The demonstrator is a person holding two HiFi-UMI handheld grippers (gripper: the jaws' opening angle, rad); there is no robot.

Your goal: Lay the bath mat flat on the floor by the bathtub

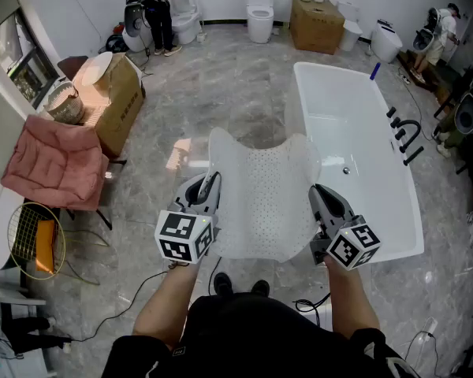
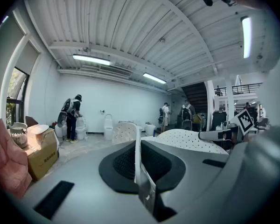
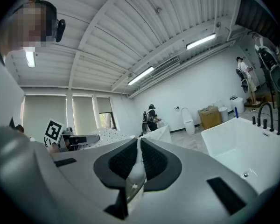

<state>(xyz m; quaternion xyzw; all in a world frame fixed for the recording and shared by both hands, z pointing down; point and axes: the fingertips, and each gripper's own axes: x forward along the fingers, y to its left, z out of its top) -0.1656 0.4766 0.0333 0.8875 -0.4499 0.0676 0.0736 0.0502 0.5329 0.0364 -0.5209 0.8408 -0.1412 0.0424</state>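
While both clamp its edges, bath mat (image 1: 262,201) spans left hand-held gripper (image 1: 210,183) to right hand-held gripper (image 1: 320,193).

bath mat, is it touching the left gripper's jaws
Touching. The left gripper view shows the left gripper with jaws shut on the bath mat.

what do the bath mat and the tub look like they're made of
The bath mat: probably soft rubber or vinyl, milky white, matte; dotted all over, corners curling limply. The bathtub: hard glossy white, acrylic or ceramic perhaps; its smooth walls shine.
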